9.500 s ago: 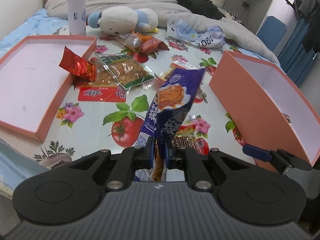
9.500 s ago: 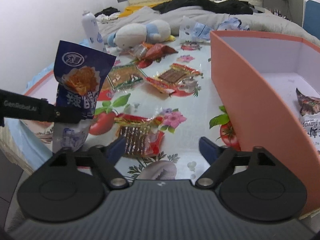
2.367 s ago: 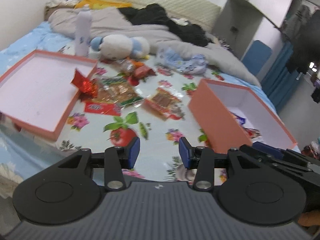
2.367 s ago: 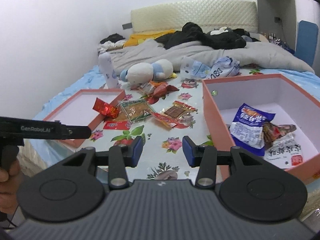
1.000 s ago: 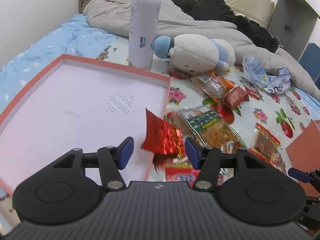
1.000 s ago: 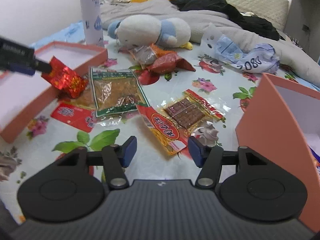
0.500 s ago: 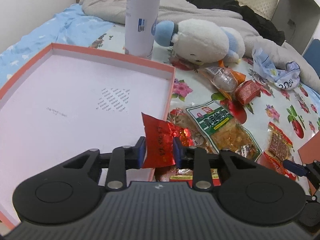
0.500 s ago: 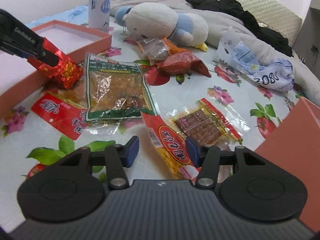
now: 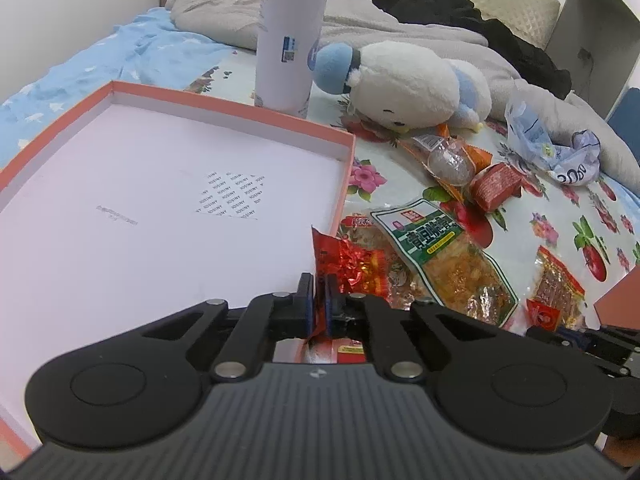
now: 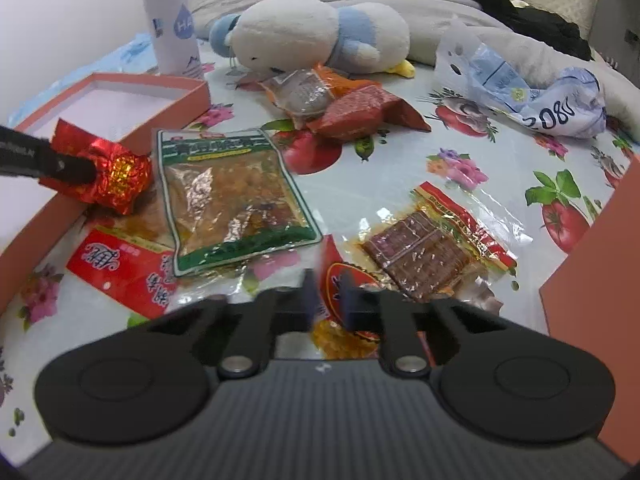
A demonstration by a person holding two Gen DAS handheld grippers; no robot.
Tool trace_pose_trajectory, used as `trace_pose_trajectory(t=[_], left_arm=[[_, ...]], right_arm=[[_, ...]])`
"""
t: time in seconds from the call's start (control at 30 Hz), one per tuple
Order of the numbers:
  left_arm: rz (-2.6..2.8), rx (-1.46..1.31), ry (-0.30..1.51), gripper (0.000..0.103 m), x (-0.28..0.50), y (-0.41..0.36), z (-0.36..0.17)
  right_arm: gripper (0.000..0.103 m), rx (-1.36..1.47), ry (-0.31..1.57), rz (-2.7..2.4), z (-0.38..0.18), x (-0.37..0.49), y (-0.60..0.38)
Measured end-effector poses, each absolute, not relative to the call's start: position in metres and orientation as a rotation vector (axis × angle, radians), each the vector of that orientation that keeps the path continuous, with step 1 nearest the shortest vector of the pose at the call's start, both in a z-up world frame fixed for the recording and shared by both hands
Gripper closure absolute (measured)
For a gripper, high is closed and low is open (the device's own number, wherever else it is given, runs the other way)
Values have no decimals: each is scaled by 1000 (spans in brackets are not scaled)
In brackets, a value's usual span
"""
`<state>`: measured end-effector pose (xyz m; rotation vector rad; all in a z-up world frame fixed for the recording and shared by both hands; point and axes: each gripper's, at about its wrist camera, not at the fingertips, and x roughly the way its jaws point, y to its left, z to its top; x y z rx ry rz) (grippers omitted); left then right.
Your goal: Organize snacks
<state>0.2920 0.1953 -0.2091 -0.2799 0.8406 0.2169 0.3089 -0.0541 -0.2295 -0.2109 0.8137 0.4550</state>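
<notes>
My left gripper is shut on a crinkled red foil snack packet at the near right edge of the shallow pink tray; it also shows in the right wrist view. My right gripper is closed around the end of a red and yellow snack packet lying on the floral cloth. A green-labelled clear packet, a brown bar packet and a flat red packet lie nearby.
A white spray bottle and a plush toy stand beyond the tray. More snack packets and a crumpled plastic bag lie further back. The tall pink box's wall is at the right.
My left gripper closed fully on the red foil packet. My right gripper moved down and forward and closed on the red and yellow packet.
</notes>
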Motion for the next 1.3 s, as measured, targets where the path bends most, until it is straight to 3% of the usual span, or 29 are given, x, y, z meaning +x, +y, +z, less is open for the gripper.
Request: trace_pose_trajectory(t=[1.3], left_arm=[[-89,-233,735,102,169,41,-98]], right_arm=[[100,121,590,381,-88,169,-184]])
